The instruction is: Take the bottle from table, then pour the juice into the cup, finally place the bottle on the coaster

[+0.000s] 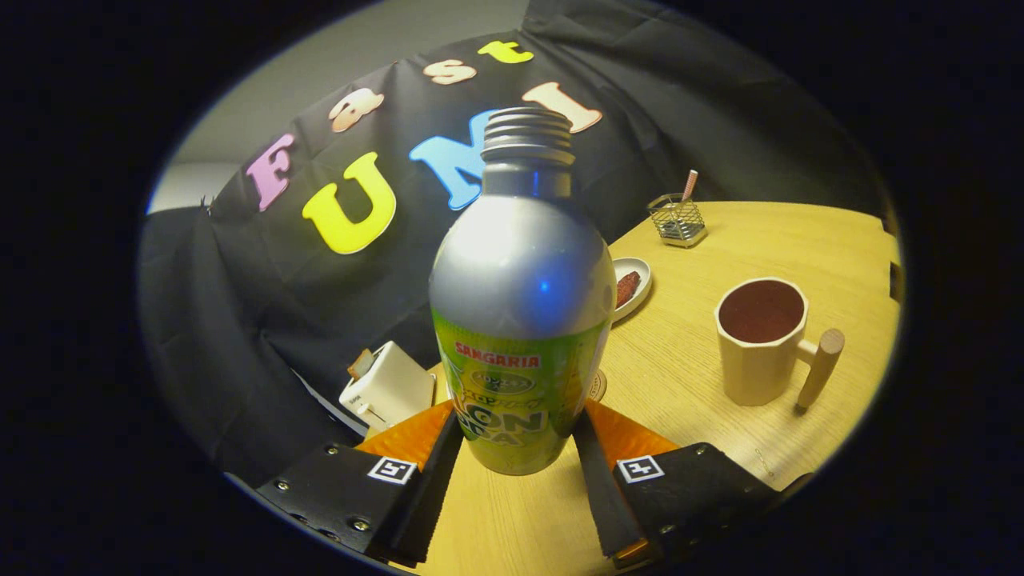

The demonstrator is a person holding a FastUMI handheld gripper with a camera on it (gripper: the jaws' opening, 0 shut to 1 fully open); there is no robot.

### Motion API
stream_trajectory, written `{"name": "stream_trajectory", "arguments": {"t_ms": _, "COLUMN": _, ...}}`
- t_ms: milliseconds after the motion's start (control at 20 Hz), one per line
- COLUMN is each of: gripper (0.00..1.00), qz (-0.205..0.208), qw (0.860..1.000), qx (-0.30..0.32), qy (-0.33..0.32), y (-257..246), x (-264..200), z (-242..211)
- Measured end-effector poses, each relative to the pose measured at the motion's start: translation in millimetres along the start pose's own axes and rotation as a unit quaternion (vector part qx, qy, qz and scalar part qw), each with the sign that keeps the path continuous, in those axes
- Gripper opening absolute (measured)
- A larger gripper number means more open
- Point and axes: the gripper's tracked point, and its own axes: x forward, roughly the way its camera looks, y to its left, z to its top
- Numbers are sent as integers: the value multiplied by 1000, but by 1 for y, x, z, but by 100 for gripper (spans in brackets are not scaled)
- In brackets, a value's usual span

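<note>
Wood table (704,352), black cloth wall behind. Your gripper (516,448) has both fingers clamped low on the bottle (520,320), uncapped, lifted off the tabletop. Cup (760,340) sits far right. Grip's low: tip too fast and the bottle may swing, spilling short.

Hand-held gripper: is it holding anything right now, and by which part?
Yes: the hand-held gripper is shut on the silver aluminium bottle with a green label, both fingers pressing its lower labelled body, near the base.
</note>
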Motion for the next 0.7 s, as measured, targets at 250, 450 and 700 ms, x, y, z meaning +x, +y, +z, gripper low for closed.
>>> {"name": "stream_trajectory", "arguments": {"t_ms": 250, "gripper": 76, "qz": -3, "qw": 998, "qx": 55, "qy": 12, "y": -16, "x": 1, "z": -5}}
{"name": "stream_trajectory", "arguments": {"t_ms": 450, "gripper": 76, "qz": 12, "qw": 992, "qx": 124, "qy": 29, "y": -20, "x": -4, "z": -15}}
{"name": "stream_trajectory", "arguments": {"t_ms": 700, "gripper": 76, "qz": 16, "qw": 981, "qx": 187, "qy": 47, "y": -24, "x": -2, "z": -23}}
